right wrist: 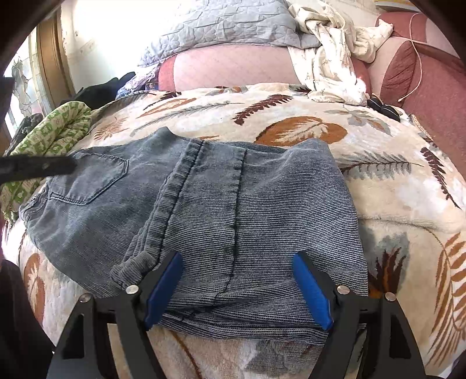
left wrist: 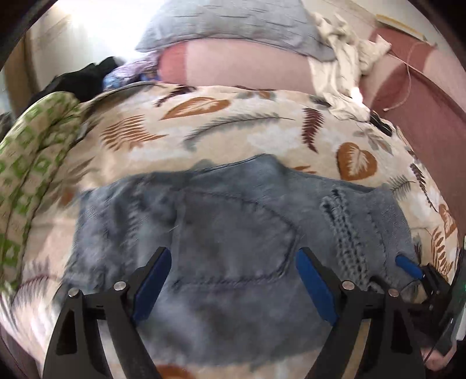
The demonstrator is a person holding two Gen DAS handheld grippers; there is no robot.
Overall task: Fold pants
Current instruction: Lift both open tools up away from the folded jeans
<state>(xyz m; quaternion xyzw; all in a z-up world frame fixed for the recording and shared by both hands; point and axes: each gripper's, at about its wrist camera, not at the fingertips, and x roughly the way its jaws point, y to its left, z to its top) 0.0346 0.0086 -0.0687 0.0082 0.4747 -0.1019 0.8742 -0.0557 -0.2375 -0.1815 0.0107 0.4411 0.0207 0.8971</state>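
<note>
A: Where do the pants lie?

B: I see the grey-blue pants point(right wrist: 186, 210) folded into a compact stack on the leaf-print blanket point(right wrist: 393, 180), which covers the bed. A back pocket faces up on the left part; a trouser leg with its hem is laid across the right part. Around them: a green-patterned cloth point(right wrist: 58, 131) at the left edge, a grey quilt point(right wrist: 227, 26) and a crumpled white garment point(right wrist: 329, 58) at the far side, a pink headboard point(right wrist: 431, 84) with a thin cable at right.

A: And my tongs?

B: The right gripper point(right wrist: 237, 287) hangs over the near edge of the stack, its blue pads point(right wrist: 311, 291) spread wide; cloth lies between them, but the pads do not press on it. The left gripper point(left wrist: 233, 280) also stands apart, over the pocket area; its view is blurred. From the left camera, the tip of the right gripper shows at the right rim; from the right camera, a dark blurred finger of the left gripper shows at the left rim, above the pocket.
</note>
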